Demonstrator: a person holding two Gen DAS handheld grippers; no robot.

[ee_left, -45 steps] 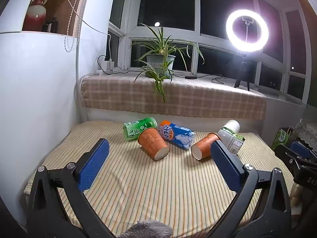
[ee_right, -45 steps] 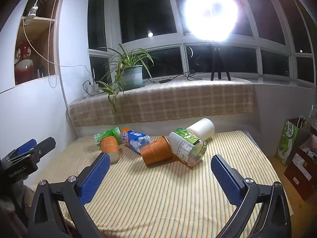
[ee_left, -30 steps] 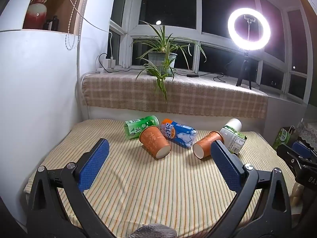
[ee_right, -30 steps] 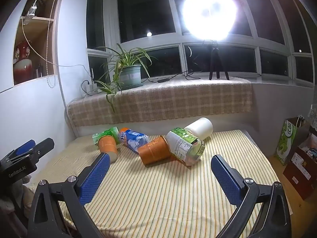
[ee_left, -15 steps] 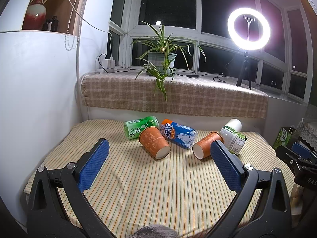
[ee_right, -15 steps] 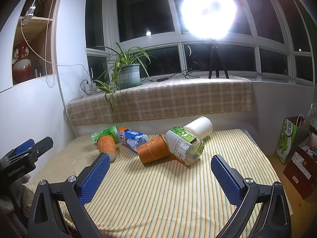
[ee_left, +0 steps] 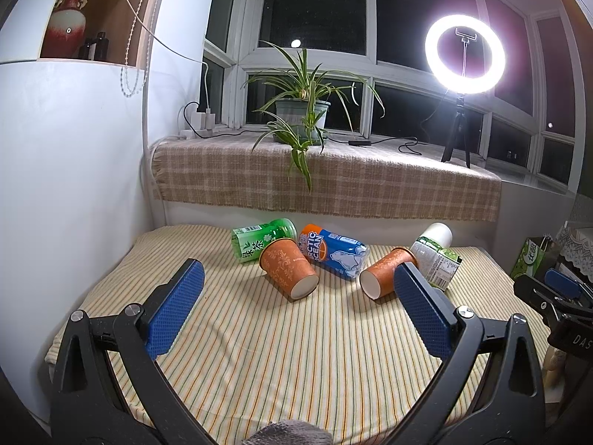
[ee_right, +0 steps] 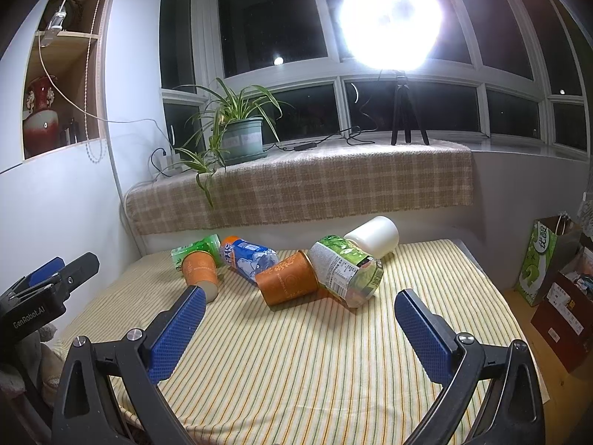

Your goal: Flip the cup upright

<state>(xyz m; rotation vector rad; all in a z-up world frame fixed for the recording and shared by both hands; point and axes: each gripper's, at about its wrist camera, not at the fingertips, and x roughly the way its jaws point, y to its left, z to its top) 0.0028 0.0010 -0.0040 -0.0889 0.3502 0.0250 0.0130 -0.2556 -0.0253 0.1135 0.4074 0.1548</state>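
So, pre-grasp stage: nothing gripped, every container on the striped table cover (ee_left: 296, 352) is lying on its side in a row near the far edge. Largest of them, the green-labelled tub (ee_right: 346, 272), sits at the right end with a white cup (ee_right: 374, 235) just behind it. Next, the blue Arctic Ocean can (ee_left: 331, 250) lies mid-row, with a green tea can (ee_left: 259, 239) at the left end. Two orange paper cups are the likely targets: left orange cup (ee_left: 289, 269) has its mouth toward the cameras and touches the green can; right orange cup (ee_left: 385, 270) lies against the tub, mouth facing left-front.

Left gripper (ee_left: 296, 304) and right gripper (ee_right: 298, 324) both hover short of the row, jaws wide, nothing between them.

Next move, my read: pick one cup, advance, straddle its sidewall, close lightly (paper crushes), then rotate so the rim faces up. Right cup is wedged against its neighbour, so expect it to drag the tub.
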